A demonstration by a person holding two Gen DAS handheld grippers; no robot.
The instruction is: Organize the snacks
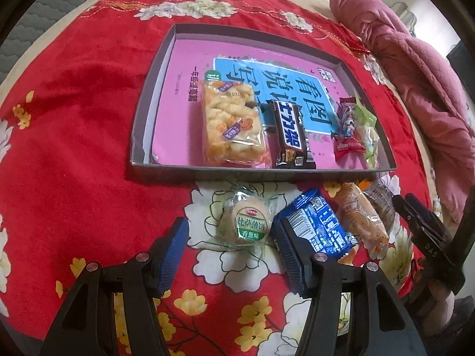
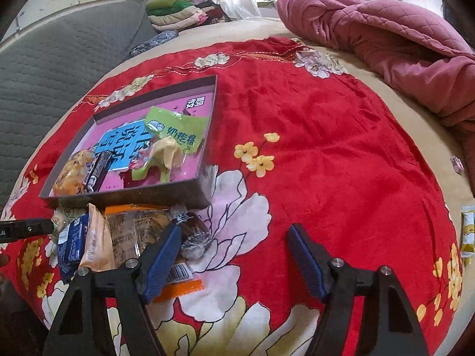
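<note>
Round cracker pack (image 1: 248, 226) on the red floral blanket (image 1: 83, 136), just before the grey tray (image 1: 142, 112) (rice crisp, chocolate bar, candies inside). Left gripper (image 1: 234, 255) spread wide around it, untouching. Right gripper (image 2: 234, 255) likewise agape, empty, beside the orange-edged packet (image 2: 133, 231).

We list: bedspread (image 1: 74, 118), red with white and yellow flowers. Box (image 1: 142, 136), grey walls over a pink and light-blue printed floor. Round biscuit (image 1: 248, 225), pale with a green label. Wafer pack (image 1: 320, 228), blue and white. Chocolate bar (image 1: 291, 136), dark brown with white lettering. Quilt (image 2: 386, 38), dusty pink, stitched in diamonds.
</note>
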